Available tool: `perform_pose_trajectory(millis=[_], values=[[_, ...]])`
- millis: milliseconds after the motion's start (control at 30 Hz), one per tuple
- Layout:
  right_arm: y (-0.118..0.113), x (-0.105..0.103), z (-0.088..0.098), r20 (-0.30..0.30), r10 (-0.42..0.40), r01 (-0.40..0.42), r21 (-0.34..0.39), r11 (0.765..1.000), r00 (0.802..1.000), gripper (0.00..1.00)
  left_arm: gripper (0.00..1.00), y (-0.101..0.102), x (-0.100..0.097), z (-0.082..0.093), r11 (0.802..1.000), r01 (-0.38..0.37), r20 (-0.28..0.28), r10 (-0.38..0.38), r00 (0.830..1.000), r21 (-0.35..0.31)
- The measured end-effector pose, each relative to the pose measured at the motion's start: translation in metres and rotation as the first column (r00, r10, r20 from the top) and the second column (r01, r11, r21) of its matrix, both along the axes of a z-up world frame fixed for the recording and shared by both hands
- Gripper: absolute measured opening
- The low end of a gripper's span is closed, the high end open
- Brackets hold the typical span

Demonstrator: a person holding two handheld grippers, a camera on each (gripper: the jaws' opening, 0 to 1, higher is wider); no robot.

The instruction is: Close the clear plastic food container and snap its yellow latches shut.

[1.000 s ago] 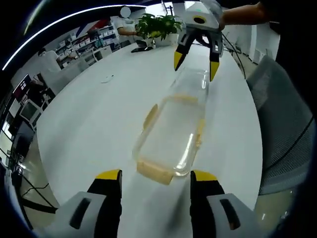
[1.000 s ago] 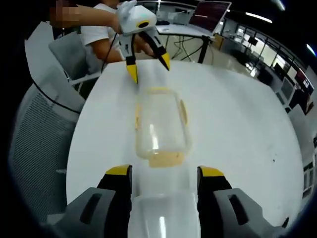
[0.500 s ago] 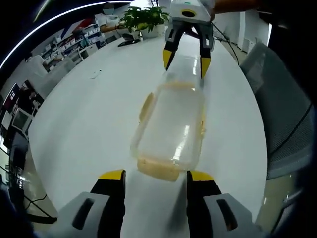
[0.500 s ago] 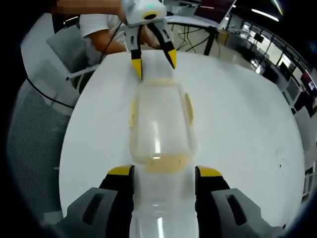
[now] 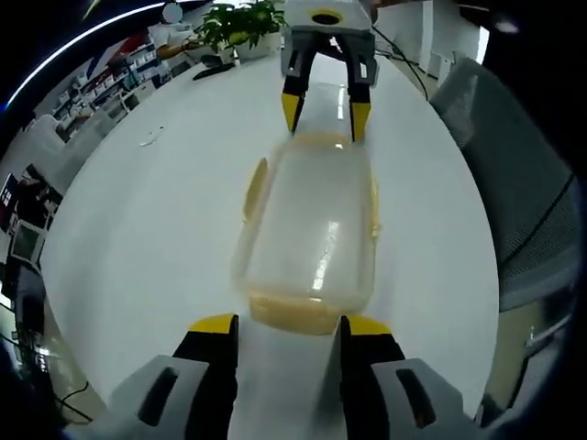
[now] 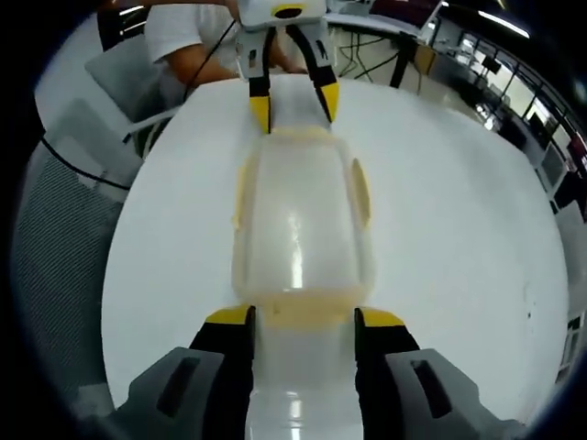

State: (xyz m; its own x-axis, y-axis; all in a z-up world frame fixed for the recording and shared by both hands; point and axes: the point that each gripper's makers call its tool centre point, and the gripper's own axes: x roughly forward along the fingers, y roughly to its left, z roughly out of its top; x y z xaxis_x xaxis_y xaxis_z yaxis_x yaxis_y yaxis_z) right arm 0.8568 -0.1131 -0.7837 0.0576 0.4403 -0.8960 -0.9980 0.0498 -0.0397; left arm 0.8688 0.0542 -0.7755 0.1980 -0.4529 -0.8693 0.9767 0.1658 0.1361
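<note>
The clear plastic container [image 5: 307, 234] lies lengthwise on the white table, with a gripper at each end. Yellow latches [image 5: 252, 188] stick out from its long sides, and one yellow latch [image 5: 289, 313] sits at each short end. My left gripper [image 5: 290, 325] is open, its yellow tips flanking the near end latch. My right gripper [image 5: 326, 115] is open at the far end, its tips on either side of that latch. In the right gripper view the container [image 6: 298, 220] runs from my right gripper [image 6: 304, 318] to the left gripper [image 6: 293, 105]. I cannot tell whether the lid is seated.
The round white table [image 5: 156, 211] has bare room on both sides of the container. A grey mesh chair [image 5: 514, 183] stands at the table edge. A potted plant [image 5: 238, 23] stands at the far end. A seated person [image 6: 193, 46] is behind the left gripper.
Both grippers have moved in toward the container's ends, so it looks larger in both views. The container itself has stayed in place on the table.
</note>
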Motion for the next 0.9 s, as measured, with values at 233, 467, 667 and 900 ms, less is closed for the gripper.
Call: perform_pose_trajectory(millis=[233,467,667,900], values=[[-0.002,0.003,-0.007,0.010,0.023,-0.023,-0.038,0.999,1.000,0.39,0.36,-0.001,0.001,-0.005,0.999,0.041,-0.016,-0.041,0.999,0.026],[0.001,0.002,-0.008,-0.020,0.026,-0.027,-0.034,0.999,0.999,0.39,0.35,-0.006,-0.001,-0.008,0.996,0.087,-0.064,-0.086,0.994,0.023],[0.002,0.002,-0.009,-0.033,0.031,-0.032,-0.032,0.999,0.999,0.38,0.34,-0.009,0.000,-0.010,0.991,0.127,-0.081,-0.124,0.989,0.033],[0.001,0.001,-0.008,-0.032,0.041,-0.042,-0.025,0.999,0.999,0.36,0.33,-0.009,0.000,-0.011,0.987,0.152,-0.084,-0.148,0.985,0.043]])
